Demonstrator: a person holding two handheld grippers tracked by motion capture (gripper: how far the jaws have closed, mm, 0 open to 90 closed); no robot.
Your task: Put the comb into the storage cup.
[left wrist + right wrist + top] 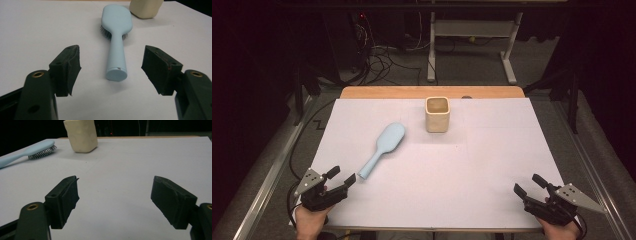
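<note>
A light blue hairbrush (384,147) lies bristles down on the white table cover, handle end toward the near left. My left gripper (340,177) rests at the near left corner, open, its jaws pointing at the handle's end. In the left gripper view the hairbrush (116,37) lies just beyond the open jaws of that gripper (112,68), apart from them. A cream square cup (437,114) stands upright behind the brush. My right gripper (528,183) sits at the near right corner, open and holding nothing. The right gripper view has the cup (80,135) and hairbrush (30,152) far off.
White paper (492,150) covers the table, with a wooden edge (432,92) showing at the back. Beyond it stand a white frame's legs (472,45) and cables on the floor. A metal rail (267,180) runs along the left side.
</note>
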